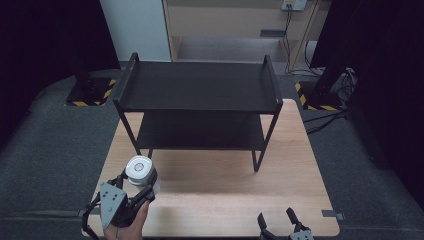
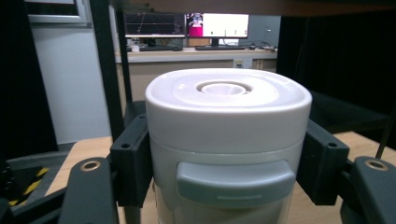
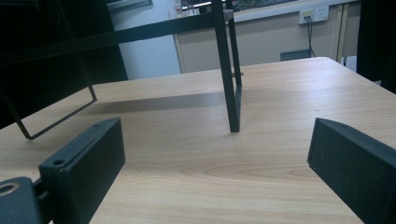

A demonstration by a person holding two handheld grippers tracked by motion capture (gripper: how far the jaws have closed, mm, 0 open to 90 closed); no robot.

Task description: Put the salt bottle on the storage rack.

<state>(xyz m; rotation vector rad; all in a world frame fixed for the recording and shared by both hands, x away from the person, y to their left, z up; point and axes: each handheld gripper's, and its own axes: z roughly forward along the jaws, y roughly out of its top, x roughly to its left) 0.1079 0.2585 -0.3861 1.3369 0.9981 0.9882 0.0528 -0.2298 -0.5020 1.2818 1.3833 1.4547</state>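
Across the middle of the scene lies a light wooden worktop, set on grey carpet. On its far half stands a black two-tier metal shelf rack, both shelves bare, its thin legs planted on the wood; in the right gripper view one front leg rises straight from the worktop ahead of the fingers.

Near the worktop's front-left corner sits a white canister with a rounded-square lid and a grey latch tab on the side facing the left gripper's camera. Its lower body looks translucent, though that part is cropped and hard to judge. It stands upright, just in front of the rack's front-left leg.

The left gripper, held in a hand at the bottom edge, has its fingers closed against the canister's two sides just below the lid — gripping it.

The right gripper is low at the front edge, right of centre, well apart from the canister; its fingers are spread wide with nothing between them — bare wood beneath.
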